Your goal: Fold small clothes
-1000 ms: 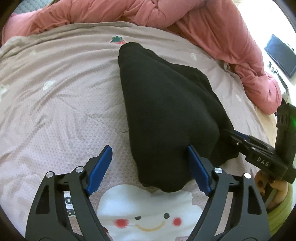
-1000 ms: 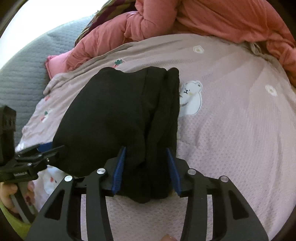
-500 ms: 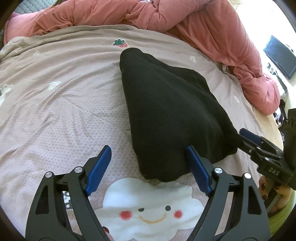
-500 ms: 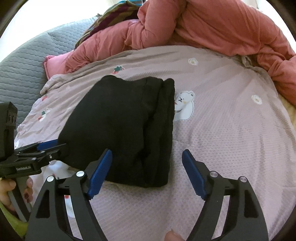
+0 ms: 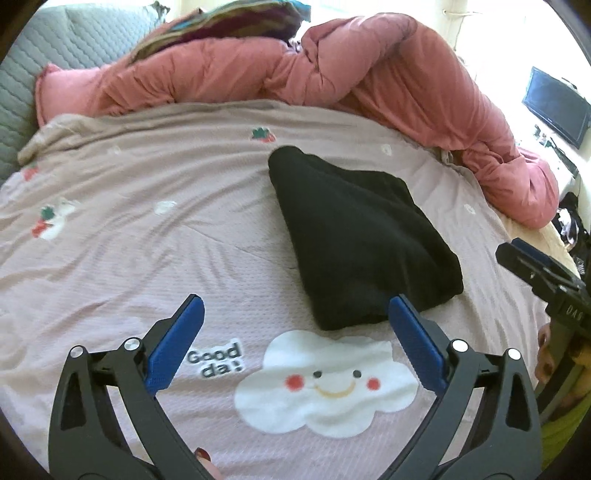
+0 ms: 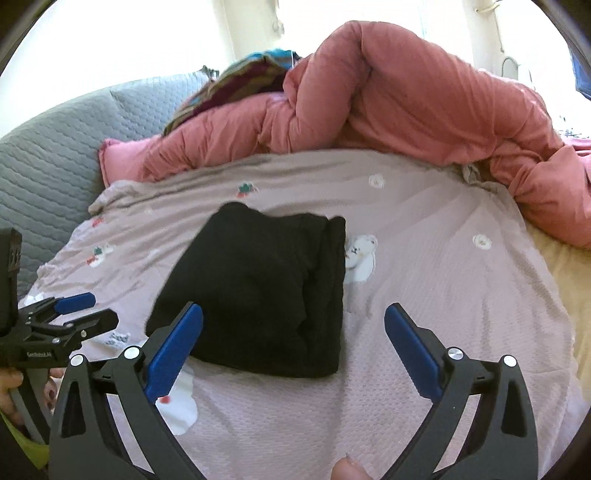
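Observation:
A black garment (image 5: 354,236) lies folded into a thick, roughly triangular bundle on the mauve bed sheet (image 5: 147,240). My left gripper (image 5: 295,301) hovers above the sheet just short of the bundle's near corner. Its jaws are opening and hold nothing. In the right wrist view the same garment (image 6: 266,288) lies ahead and slightly left of my right gripper (image 6: 293,306), whose jaws are also opening, with only the bundle's near edge seen behind the gap, untouched. Each gripper shows in the other's view: the right one (image 5: 532,266) and the left one (image 6: 70,314).
A rumpled pink duvet (image 5: 369,74) is heaped along the far side of the bed, with a striped cloth (image 5: 221,22) behind it. A grey quilted headboard (image 6: 44,166) stands at the left. A dark screen (image 5: 557,107) sits at the far right. The sheet carries a cloud print (image 5: 325,384).
Both grippers have drawn back and risen from the garment. The right gripper let go of the bundle's near edge and spread wide. The left jaws also widened.

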{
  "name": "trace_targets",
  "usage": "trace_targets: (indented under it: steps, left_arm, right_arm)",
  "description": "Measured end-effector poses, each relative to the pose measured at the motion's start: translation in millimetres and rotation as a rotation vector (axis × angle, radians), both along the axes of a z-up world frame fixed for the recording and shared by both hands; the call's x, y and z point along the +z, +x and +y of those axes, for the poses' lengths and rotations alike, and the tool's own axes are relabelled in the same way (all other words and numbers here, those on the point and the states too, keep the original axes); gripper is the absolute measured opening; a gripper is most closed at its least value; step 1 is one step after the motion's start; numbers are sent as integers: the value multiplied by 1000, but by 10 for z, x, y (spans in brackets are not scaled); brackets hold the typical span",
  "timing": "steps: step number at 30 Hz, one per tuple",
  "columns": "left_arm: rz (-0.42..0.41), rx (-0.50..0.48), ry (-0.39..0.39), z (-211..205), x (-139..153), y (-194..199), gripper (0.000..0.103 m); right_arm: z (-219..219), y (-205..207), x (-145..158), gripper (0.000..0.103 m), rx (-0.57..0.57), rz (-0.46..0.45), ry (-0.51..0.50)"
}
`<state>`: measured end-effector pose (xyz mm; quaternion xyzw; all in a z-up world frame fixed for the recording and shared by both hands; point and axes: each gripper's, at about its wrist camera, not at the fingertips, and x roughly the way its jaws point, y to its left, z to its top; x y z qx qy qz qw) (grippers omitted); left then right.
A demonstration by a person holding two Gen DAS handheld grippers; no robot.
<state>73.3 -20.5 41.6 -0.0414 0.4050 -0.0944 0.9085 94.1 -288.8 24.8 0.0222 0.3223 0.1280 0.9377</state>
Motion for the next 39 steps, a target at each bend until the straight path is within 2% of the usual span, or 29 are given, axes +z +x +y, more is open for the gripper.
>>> trace_targets:
  steps: [10, 14, 19, 26, 31, 39]
  left_arm:
    - [-60, 10, 24, 119, 153, -354, 93]
    - [-57, 17, 27, 169, 142, -487, 93]
    - [-43, 30, 19, 249, 64, -665, 93]
    - [-7, 27, 9, 292, -112, -833, 93]
    - [4, 34, -1, 319, -168, -893, 93]
    - [-1, 45, -3, 338, -137, -918, 93]
  right_arm:
    - [153, -395, 144, 98, 6, -34, -19]
    - [223, -544, 133, 98, -4, -32, -24]
    - [299, -708, 23, 98, -31, -16, -34]
    - [327, -843, -261, 98, -112, 67, -36]
    - [369, -923, -321, 98, -140, 78, -43]
    - [397, -941, -343, 98, -120, 95, -47]
